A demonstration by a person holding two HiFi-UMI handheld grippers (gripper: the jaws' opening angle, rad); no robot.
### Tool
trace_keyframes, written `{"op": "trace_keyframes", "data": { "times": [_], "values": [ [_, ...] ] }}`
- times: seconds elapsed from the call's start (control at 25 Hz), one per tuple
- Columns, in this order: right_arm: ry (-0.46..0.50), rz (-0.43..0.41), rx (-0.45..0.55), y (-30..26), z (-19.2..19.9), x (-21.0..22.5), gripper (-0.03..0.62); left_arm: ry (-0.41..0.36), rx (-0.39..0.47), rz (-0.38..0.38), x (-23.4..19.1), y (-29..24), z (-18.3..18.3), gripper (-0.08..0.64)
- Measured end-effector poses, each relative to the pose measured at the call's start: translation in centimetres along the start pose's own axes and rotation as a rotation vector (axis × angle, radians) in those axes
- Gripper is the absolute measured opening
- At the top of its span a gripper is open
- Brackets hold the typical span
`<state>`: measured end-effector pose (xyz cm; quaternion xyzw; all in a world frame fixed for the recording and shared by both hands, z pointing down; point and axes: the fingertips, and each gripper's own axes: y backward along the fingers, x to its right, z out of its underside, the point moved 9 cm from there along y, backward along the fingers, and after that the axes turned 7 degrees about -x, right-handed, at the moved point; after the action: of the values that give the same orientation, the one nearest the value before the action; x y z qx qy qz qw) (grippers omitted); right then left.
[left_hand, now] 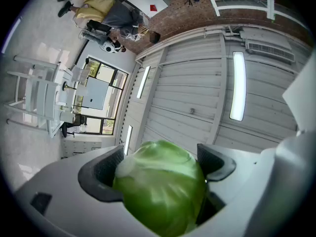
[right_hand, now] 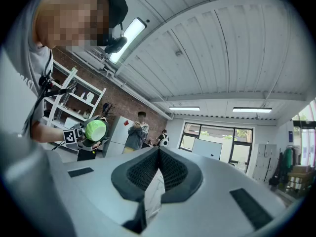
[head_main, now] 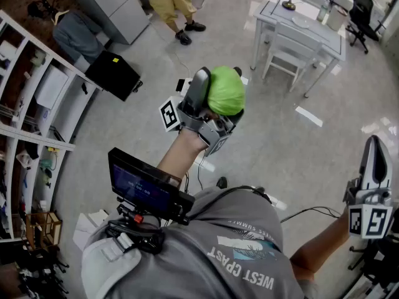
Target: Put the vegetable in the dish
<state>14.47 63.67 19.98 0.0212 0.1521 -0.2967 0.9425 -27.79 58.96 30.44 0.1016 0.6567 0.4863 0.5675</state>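
A round green cabbage (head_main: 225,91) is held up in the air, above the floor, by my left gripper (head_main: 219,75), whose jaws stand wide and press on both its sides. In the left gripper view the cabbage (left_hand: 160,186) fills the gap between the two dark pads (left_hand: 101,174), and the left gripper (left_hand: 158,164) points up at the ceiling. My right gripper (head_main: 374,143) is raised at the lower right, shut with nothing in it. In the right gripper view its jaws (right_hand: 158,167) meet, and the cabbage (right_hand: 96,130) shows far off at the left. No dish shows clearly.
A white table (head_main: 324,39) with small items and a white chair (head_main: 283,55) stand at the far right. White shelves (head_main: 37,98) line the left. A black case (head_main: 112,73) lies on the floor; a person (head_main: 171,5) stands beyond. Cables (head_main: 305,212) trail over the floor.
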Motion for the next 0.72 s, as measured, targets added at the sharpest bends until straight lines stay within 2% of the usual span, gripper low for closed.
{"op": "trace_keyframes", "data": {
  "times": [0.24,0.48,0.72],
  "values": [
    [-0.028,-0.003,0.026,1.5,1.7,4.9,0.008,-0.017,0.007,-0.005,-2.2,-3.2,3.3,0.469],
    [-0.029,-0.054,0.082,2.3,3.0,9.7,0.009,-0.041,0.014,-0.003,-4.9,-6.6,6.6,0.468],
    [-0.026,-0.082,0.077,2.3,4.9,13.1,0.009,-0.057,0.026,-0.014,-7.0,-8.3,9.0,0.469]
  ]
}}
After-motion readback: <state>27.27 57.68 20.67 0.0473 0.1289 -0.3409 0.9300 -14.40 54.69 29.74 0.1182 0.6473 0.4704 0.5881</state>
